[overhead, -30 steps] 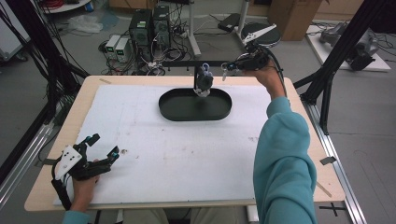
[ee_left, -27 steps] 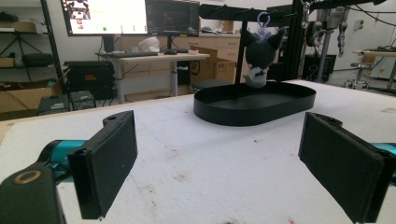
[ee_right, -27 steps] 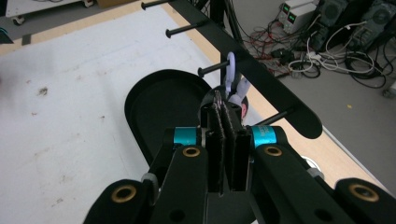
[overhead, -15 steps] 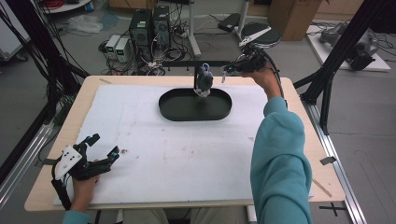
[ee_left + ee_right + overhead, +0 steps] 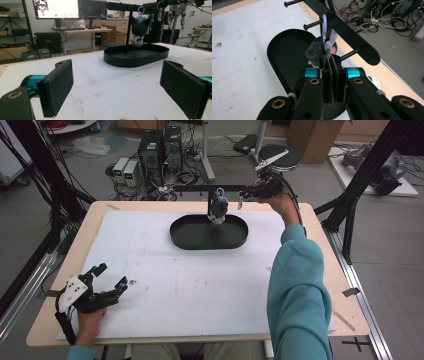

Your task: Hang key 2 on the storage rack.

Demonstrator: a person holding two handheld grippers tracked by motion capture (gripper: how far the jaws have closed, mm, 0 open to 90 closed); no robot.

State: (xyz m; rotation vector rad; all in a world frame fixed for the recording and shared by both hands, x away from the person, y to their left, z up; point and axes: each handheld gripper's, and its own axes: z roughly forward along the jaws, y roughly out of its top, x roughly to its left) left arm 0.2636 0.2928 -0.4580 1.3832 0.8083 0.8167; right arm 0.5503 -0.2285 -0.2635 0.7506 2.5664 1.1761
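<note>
— Where is the plush toy (image 5: 315,51) hanging?

— It's dangling from a peg (image 5: 313,24) over the black tray (image 5: 182,240). It's looking soft and light. My right claw (image 5: 329,55) is pinching its key ring (image 5: 328,46), the hard part. My left claw (image 5: 117,85) is resting spread on the table (image 5: 200,290).

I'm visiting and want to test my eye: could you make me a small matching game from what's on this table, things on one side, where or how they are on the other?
Things:
1. plush keychain
2. black tray
3. left gripper
4. right gripper

Places or states:
A. jaws wide apart, at the table's near left corner
B. hanging from a peg of the black rack
C. jaws pressed together by the toy's lilac clip
D. lying flat under the rack

Pairs: 1-B, 2-D, 3-A, 4-C
</note>
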